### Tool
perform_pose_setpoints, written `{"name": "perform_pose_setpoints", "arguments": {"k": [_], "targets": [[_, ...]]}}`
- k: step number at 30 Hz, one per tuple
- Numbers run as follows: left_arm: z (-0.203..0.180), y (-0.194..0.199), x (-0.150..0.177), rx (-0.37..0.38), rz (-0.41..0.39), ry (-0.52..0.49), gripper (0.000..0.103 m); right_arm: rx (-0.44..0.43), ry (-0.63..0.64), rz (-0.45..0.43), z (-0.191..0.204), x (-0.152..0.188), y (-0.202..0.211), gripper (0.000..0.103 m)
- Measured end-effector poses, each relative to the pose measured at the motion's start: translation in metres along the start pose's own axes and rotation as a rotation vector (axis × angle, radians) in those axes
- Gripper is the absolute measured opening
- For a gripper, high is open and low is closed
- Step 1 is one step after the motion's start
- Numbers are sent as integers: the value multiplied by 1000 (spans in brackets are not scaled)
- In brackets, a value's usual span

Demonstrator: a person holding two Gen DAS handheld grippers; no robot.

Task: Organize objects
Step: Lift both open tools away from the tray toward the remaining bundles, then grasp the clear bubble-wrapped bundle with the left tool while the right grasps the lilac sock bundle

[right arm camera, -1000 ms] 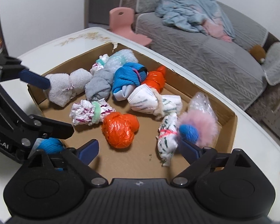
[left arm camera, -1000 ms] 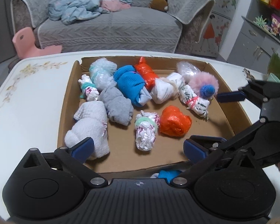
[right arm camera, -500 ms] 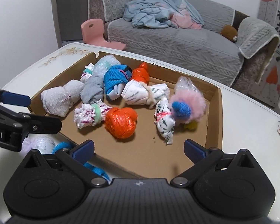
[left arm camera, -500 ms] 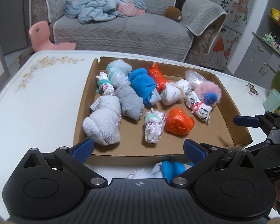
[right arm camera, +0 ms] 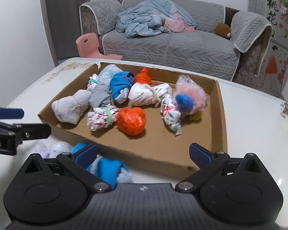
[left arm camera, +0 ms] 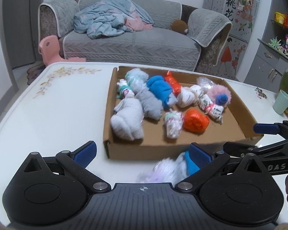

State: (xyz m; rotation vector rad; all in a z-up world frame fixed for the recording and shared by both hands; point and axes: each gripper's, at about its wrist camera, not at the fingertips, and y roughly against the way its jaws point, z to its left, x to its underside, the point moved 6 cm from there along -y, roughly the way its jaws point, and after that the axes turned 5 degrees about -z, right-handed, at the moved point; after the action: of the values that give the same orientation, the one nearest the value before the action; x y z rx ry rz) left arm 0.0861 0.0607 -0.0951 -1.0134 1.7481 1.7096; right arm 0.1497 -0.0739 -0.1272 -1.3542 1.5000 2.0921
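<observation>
A shallow cardboard tray (left arm camera: 124,152) on the white table holds several rolled bundles: a white sock (left arm camera: 127,122), a grey one (left arm camera: 149,105), a blue one (left arm camera: 160,91), an orange bag ball (left arm camera: 195,122) and a pink pompom (left arm camera: 219,94). Outside the tray's near wall lie a blue sock bundle (right arm camera: 105,168) and a fluffy lilac bundle (right arm camera: 55,147). My left gripper (left arm camera: 142,153) is open, with the lilac bundle (left arm camera: 163,172) by its right finger. My right gripper (right arm camera: 143,153) is open wide over the tray's near wall (right arm camera: 163,161), its left finger beside the blue bundle. Neither holds anything.
A green cup (left arm camera: 282,103) stands at the table's right edge. Beyond the table are a grey sofa (left arm camera: 132,44) with a blanket, a pink child's chair (left arm camera: 50,48) and a cabinet at the far right. Bare tabletop (left arm camera: 57,105) lies left of the tray.
Both grippers have drawn back from the tray, which now sits farther off. The blue and lilac bundles on the table have come into view. The right wrist view has rolled level.
</observation>
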Motion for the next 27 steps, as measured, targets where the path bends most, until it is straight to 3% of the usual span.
{"name": "perform_pose_setpoints", "arguments": {"k": [7, 11, 17, 21, 27], "targets": [[1, 10, 26, 36, -57, -89, 102, -26, -38, -61, 12, 29, 20, 102], [-3, 11, 35, 49, -105, -190, 102, -61, -8, -82, 19, 47, 27, 102], [-10, -6, 41, 77, -66, -235, 102, -92, 44, -70, 25, 56, 22, 102], [-18, -20, 43, 85, -46, -266, 102, -143, 43, -56, 22, 58, 19, 91], [-19, -32, 45, 109, -23, -256, 102, -231, 70, -42, 21, 64, 24, 90]]}}
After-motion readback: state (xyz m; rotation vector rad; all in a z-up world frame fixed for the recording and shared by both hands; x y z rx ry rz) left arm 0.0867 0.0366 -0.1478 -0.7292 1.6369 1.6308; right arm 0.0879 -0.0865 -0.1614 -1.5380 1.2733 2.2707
